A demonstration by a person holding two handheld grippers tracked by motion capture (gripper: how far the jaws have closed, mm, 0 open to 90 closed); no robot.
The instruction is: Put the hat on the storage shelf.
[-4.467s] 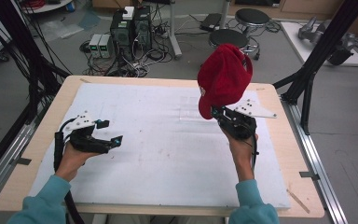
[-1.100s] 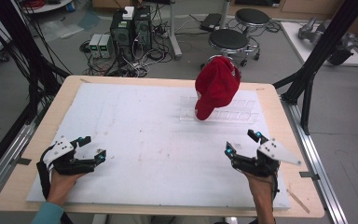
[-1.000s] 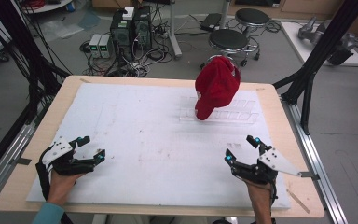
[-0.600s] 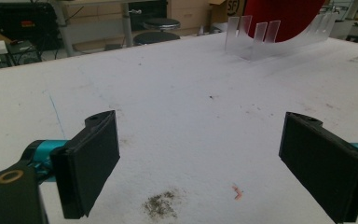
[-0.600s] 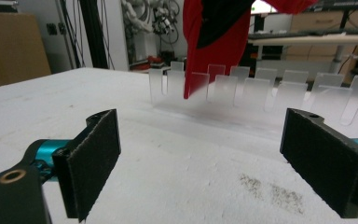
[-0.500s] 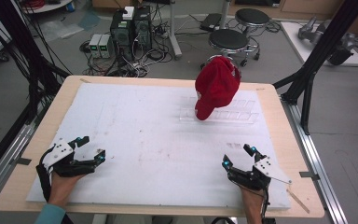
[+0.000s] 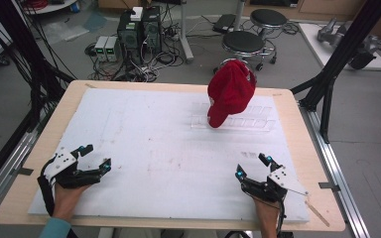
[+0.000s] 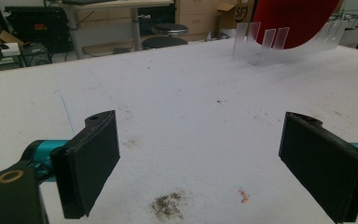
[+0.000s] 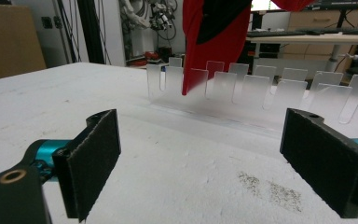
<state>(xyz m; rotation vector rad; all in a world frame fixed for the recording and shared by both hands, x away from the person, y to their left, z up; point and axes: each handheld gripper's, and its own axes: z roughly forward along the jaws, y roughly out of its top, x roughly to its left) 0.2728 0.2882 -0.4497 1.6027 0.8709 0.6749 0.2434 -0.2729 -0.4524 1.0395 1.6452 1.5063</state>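
The left gripper (image 7: 93, 157) is held at the near left of the table (image 7: 54, 124), jaws spread wide, nothing between them. The red cap (image 7: 229, 91) is set upright in the clear slotted rack (image 7: 258, 124) toward the far right. The right gripper (image 7: 252, 166) is likewise released, well apart from it. The placing step is judged complete; only clearance from the rack is needed next.

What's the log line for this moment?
cap: propped in clear rack | left tongs: open, empty | right tongs: open, empty
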